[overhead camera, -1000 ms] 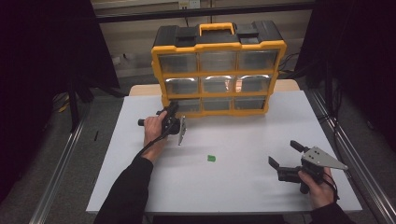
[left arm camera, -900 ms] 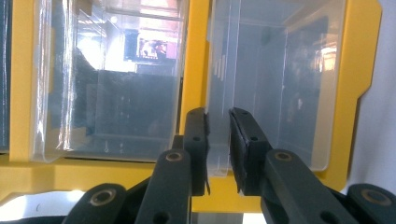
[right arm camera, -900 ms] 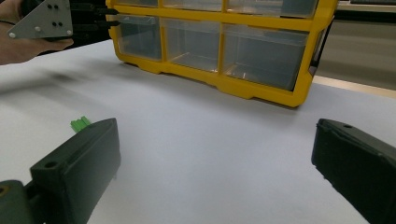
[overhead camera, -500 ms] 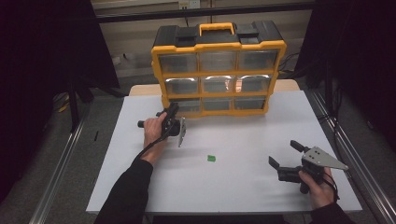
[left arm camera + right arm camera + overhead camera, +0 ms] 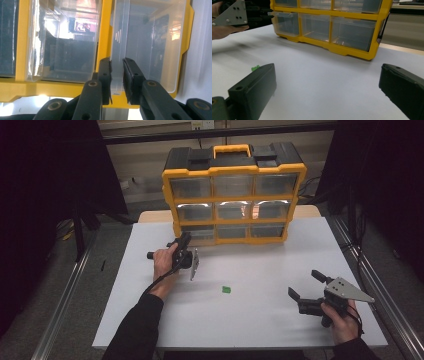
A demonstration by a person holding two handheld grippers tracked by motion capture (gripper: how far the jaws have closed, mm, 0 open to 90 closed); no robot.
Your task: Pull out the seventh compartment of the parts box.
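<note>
Your left gripper (image 5: pixel 116 80) was pinched on the front lip of the bottom-left drawer (image 5: pixel 147 45) of the yellow organizer (image 5: pixel 234 195), which stood at the far edge of the table (image 5: pixel 260 320). I'd judge that clear plastic drawer light, stiff and slick, and brittle if twisted, so a hold square on the lip's middle was right. The left gripper view showed the pads biting the tab; the right gripper view showed that drawer (image 5: pixel 284 22) already slid out slightly. Your right gripper (image 5: pixel 306 285) sat spread wide, holding nothing, near a small green piece (image 5: pixel 226 289).
</note>
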